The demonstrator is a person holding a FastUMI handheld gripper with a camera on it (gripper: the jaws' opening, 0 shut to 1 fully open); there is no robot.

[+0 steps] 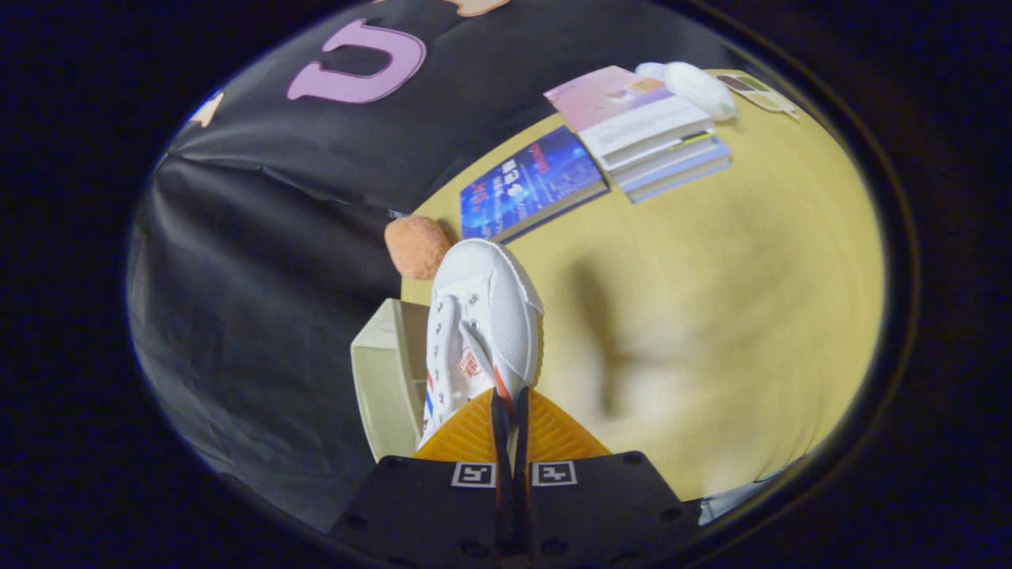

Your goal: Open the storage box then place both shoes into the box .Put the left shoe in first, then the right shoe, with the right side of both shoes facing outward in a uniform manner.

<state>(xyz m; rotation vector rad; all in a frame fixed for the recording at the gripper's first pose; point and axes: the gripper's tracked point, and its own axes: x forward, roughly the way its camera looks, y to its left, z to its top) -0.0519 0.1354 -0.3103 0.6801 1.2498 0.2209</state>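
The gripper [510,411] has its two fingers pressed nearly together, pinching a thin part of the white shoe [482,332] at the shoe's rear; the shoe stretches ahead of the fingers toward 12 o'clock, toe pointing away, lifted above the yellow table [711,316]. Laces, eyelets and a red and blue stripe show on its side facing 9 o'clock.

Just at 9 o'clock of the shoe sits the pale storage box [387,379], its wall close beside the shoe and partly hidden by it; whether its lid is open cannot be told. Beyond the shoe's toe, at about 11 o'clock, an orange fuzzy ball [415,245] rests by the table's edge against the black cloth wall. Farther off, around 12 to 1 o'clock, a blue book [530,186] lies flat, and beside it a stack of books [648,134] with a pink cover on top. A white soft thing [700,87] lies past the stack, with a small card [759,91] near it.

From 1 to 4 o'clock of the shoe the tabletop is bare, with only blurred shadows across it. The table's edge runs at 9 o'clock, right behind the box and the ball, meeting the cloth wall.
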